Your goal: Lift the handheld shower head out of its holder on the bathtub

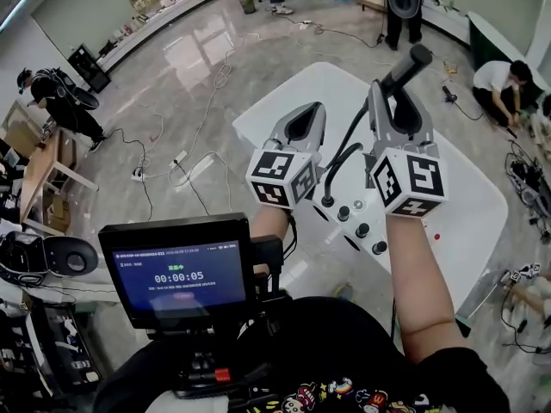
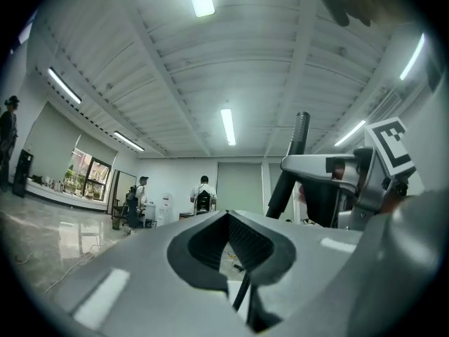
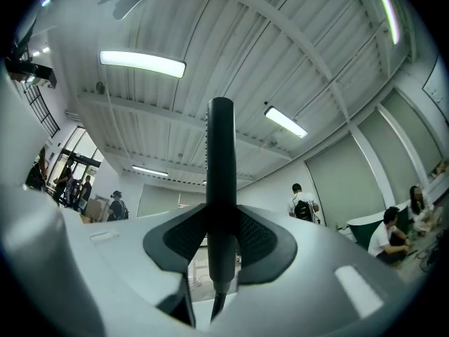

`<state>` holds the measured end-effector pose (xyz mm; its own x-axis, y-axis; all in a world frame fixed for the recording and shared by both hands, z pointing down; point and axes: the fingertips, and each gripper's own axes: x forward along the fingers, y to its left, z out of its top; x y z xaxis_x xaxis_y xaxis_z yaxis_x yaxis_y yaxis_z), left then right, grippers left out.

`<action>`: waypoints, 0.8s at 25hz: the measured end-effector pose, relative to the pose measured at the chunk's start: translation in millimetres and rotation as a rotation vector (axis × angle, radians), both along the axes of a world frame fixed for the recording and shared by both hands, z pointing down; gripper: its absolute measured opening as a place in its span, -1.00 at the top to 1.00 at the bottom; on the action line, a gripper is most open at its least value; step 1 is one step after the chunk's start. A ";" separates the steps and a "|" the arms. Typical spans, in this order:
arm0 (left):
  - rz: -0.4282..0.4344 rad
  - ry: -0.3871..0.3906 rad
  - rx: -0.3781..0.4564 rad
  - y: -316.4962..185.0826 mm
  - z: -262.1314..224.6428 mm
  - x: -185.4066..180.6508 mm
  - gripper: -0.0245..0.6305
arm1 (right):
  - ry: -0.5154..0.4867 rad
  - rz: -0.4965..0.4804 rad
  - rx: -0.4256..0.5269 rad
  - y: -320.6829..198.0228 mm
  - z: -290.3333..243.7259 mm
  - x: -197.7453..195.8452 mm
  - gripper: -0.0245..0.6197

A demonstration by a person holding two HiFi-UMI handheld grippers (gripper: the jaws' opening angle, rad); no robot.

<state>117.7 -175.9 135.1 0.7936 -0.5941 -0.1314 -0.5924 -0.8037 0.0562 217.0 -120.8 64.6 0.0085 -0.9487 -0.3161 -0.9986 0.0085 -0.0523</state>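
The handheld shower head (image 1: 406, 67) is a dark stick pointing up and away, above the white bathtub (image 1: 469, 200). My right gripper (image 1: 394, 101) is shut on its handle; in the right gripper view the shower head (image 3: 220, 181) stands upright, clamped between the pads of that gripper (image 3: 221, 241). Its black hose (image 1: 343, 160) curves down to the tub deck beside several dark knobs (image 1: 357, 222). My left gripper (image 1: 303, 126) is held level beside it, shut with nothing in it. In the left gripper view, the shower head (image 2: 298, 135) rises to the right of the left gripper (image 2: 231, 248).
A monitor rig (image 1: 185, 274) sits low at my chest. Cables (image 1: 200, 136) trail over the glossy floor left of the tub. People stand and sit around the room, one crouching at the far right (image 1: 498, 80).
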 end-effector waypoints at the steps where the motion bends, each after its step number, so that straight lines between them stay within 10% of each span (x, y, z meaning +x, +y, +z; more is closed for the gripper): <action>1: 0.005 0.002 0.008 2.8 -3.5 4.5 0.92 | -0.001 0.003 0.004 4.1 -1.3 4.0 0.46; 20: -0.003 0.011 -0.009 14.0 5.9 9.5 0.92 | -0.027 0.006 -0.008 23.0 11.9 10.8 0.46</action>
<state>127.3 -161.9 141.0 0.7902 -0.5979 -0.1344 -0.5944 -0.8012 0.0699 227.8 -97.9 76.5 0.0227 -0.9511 -0.3080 -0.9969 0.0018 -0.0790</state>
